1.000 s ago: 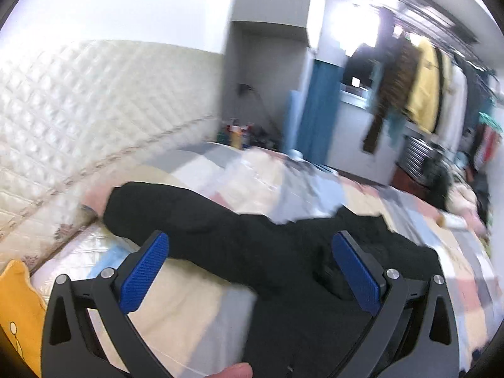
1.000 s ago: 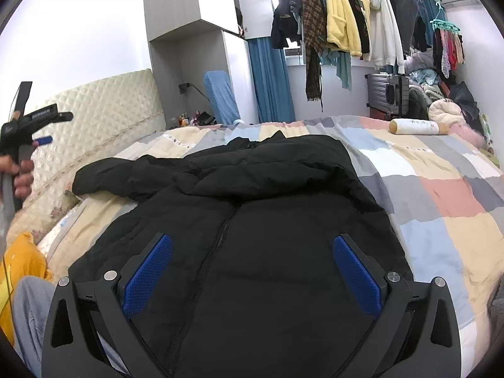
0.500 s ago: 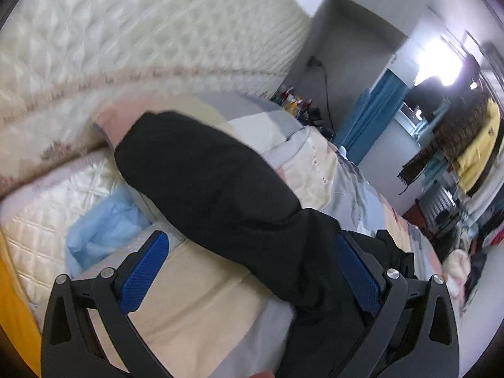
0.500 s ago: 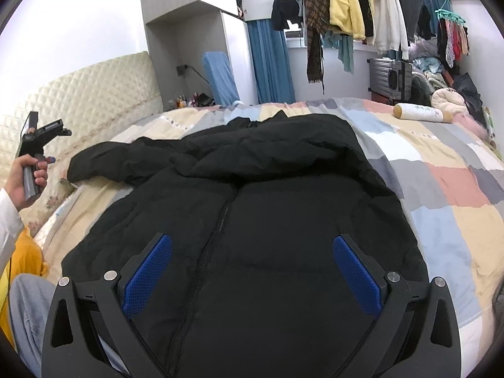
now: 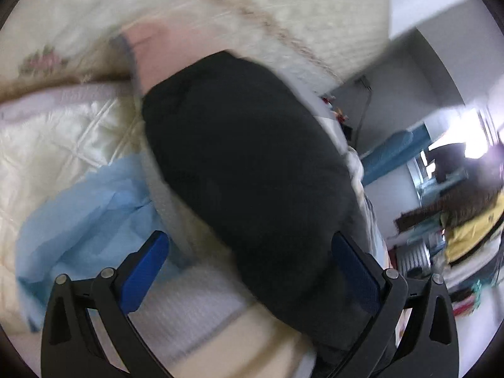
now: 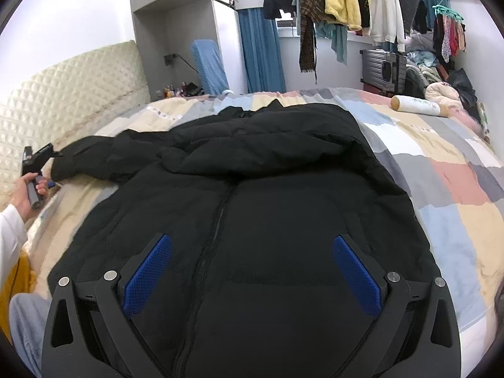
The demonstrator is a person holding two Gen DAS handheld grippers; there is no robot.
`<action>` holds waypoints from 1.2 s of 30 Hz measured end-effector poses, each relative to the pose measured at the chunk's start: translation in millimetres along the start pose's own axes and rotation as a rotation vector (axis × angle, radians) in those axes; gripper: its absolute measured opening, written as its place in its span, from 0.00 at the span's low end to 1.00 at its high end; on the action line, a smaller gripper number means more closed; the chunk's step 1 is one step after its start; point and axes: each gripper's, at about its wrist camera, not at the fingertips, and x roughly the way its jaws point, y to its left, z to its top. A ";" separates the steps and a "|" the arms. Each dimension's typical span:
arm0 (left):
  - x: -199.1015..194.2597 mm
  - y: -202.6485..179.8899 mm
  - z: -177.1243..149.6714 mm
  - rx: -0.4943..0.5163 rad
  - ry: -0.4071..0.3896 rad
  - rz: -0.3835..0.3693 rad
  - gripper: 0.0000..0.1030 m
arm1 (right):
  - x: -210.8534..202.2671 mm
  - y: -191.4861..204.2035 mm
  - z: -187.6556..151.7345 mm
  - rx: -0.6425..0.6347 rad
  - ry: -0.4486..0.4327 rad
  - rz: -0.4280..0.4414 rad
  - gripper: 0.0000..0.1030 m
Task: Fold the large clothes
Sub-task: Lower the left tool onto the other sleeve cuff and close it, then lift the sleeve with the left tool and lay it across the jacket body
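Note:
A black padded jacket point(image 6: 283, 195) lies front up on the patchwork bed, zip closed, its hood bunched at the far end. One sleeve point(image 6: 104, 157) stretches left toward the headboard. In the left wrist view that sleeve point(image 5: 245, 157) fills the middle, blurred, and my left gripper point(image 5: 252, 261) is open close over it, the cuff end ahead of the fingers. The same left gripper point(image 6: 37, 170) shows in the right wrist view, held by a hand at the sleeve's cuff. My right gripper point(image 6: 252, 267) hangs open above the jacket's lower front, holding nothing.
A cream quilted headboard point(image 6: 69, 100) runs along the left. A light blue cloth point(image 5: 82, 208) lies beside the sleeve on the cream bedding. Clothes hang on a rail point(image 6: 346, 0) at the back, with a suitcase point(image 6: 382, 69) and a rolled white bolster point(image 6: 419, 105) at right.
The left gripper has dropped and moved in toward the sleeve's cuff by the headboard, so the sleeve now fills its view. The right gripper has barely moved, tipping slightly closer over the jacket front.

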 end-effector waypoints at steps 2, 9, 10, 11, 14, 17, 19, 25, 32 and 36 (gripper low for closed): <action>10.1 17.7 2.0 -0.052 -0.007 -0.035 0.99 | 8.0 2.3 1.9 0.004 0.017 -0.003 1.00; 22.3 17.3 16.1 -0.041 -0.058 -0.187 0.83 | 24.0 5.2 5.7 0.014 0.039 -0.021 1.00; 20.9 10.8 18.2 -0.021 -0.073 -0.196 0.73 | 26.1 5.4 5.9 0.015 0.044 -0.023 1.00; 20.0 7.1 19.3 -0.011 -0.082 -0.191 0.71 | 27.4 5.7 6.2 0.016 0.047 -0.023 1.00; 22.3 -4.7 26.9 0.005 -0.090 -0.143 0.56 | 30.2 7.7 6.8 0.015 0.053 -0.021 1.00; 20.2 -8.8 36.0 -0.022 -0.110 -0.098 0.32 | 30.7 9.5 7.2 0.008 0.053 -0.017 1.00; 10.5 -16.1 39.1 -0.024 -0.144 -0.078 0.17 | 29.7 9.1 8.0 0.009 0.050 -0.018 1.00; -26.8 -53.1 40.5 0.077 -0.254 0.045 0.05 | 16.6 5.7 9.6 0.020 0.016 -0.010 1.00; -77.9 -107.6 34.7 0.234 -0.350 0.156 0.04 | 4.1 -5.7 8.8 0.034 -0.002 -0.012 1.00; -103.5 -142.8 22.9 0.314 -0.383 0.133 0.04 | -7.6 -10.7 8.7 0.033 -0.030 0.002 1.00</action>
